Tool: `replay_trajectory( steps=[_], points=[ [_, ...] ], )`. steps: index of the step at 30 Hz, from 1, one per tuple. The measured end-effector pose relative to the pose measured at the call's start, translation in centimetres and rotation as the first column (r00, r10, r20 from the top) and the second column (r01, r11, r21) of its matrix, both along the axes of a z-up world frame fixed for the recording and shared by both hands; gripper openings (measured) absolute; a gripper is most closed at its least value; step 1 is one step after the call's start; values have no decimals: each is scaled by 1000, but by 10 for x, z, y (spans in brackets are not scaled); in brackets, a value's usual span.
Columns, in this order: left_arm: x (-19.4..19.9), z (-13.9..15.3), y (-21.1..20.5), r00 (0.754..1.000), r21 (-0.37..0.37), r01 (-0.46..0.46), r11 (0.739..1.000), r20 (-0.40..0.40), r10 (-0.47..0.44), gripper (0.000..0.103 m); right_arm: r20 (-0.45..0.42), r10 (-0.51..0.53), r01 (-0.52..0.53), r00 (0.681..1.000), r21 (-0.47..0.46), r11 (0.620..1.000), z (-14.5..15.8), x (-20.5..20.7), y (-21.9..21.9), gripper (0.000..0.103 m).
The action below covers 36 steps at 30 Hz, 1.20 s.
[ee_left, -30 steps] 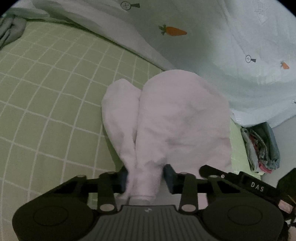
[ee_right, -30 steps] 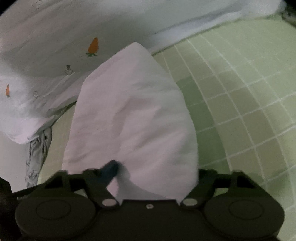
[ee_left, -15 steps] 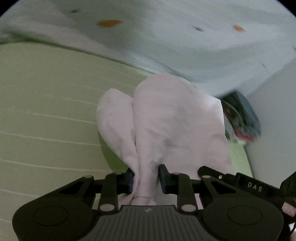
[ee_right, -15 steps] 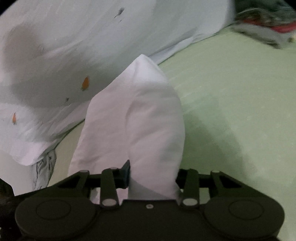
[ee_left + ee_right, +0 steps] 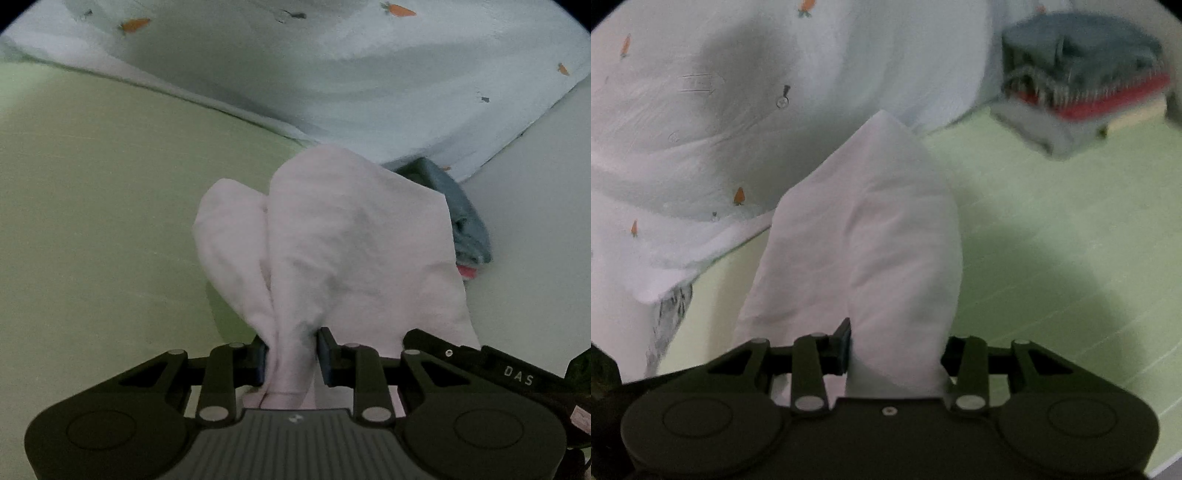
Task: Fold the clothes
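Left wrist view: our left gripper (image 5: pixel 291 354) clamps the folded white garment (image 5: pixel 343 251) above the green sheet (image 5: pixel 92 221); our right gripper (image 5: pixel 895 350) clamps it too. We judge it a carry toward the folded stack (image 5: pixel 1082 81); next, lowering flat.

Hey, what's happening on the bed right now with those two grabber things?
A person is folding laundry with a handheld gripper in each hand. The left gripper and the right gripper are both shut on a white garment, which hangs bunched above the green bed sheet. A carrot-print quilt lies behind it, and a stack of folded clothes sits further back on the bed.
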<state>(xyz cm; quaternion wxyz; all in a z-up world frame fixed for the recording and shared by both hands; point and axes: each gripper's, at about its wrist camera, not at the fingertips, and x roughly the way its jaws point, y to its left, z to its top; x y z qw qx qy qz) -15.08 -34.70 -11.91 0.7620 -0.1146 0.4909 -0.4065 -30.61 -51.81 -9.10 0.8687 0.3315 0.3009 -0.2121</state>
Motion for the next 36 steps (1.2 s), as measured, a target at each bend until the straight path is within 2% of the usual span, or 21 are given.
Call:
replay_trajectory(
  steps=[5, 10, 16, 21, 29, 33, 36],
  points=[
    [-37, 12, -59, 1000, -18, 3, 1000, -10, -3, 28, 16, 4, -4, 1000, -17, 1000, 18, -44, -64, 41],
    [-54, 31, -112, 995, -24, 80, 996, 57, -79, 28, 45, -14, 15, 999, -31, 999, 33, -75, -115, 41],
    [-53, 52, -187, 981, -54, 167, 984, 106, -161, 28, 82, -59, 65, 995, -71, 995, 55, -104, -178, 41],
    [-44, 70, -248, 971, -113, 213, 970, 139, -197, 28, 126, -73, 89, 989, -122, 989, 79, -114, -237, 41],
    [-3, 100, -357, 956, -226, 270, 936, 177, -233, 28, 189, -52, 102, 981, -267, 958, 123, -101, -335, 41],
    [31, 114, -407, 946, -254, 288, 923, 223, -234, 28, 222, -27, 104, 975, -345, 933, 140, -74, -393, 41],
    [56, 112, -457, 944, -259, 285, 923, 242, -224, 29, 226, -23, 114, 974, -398, 910, 137, -45, -436, 45]
  ],
)
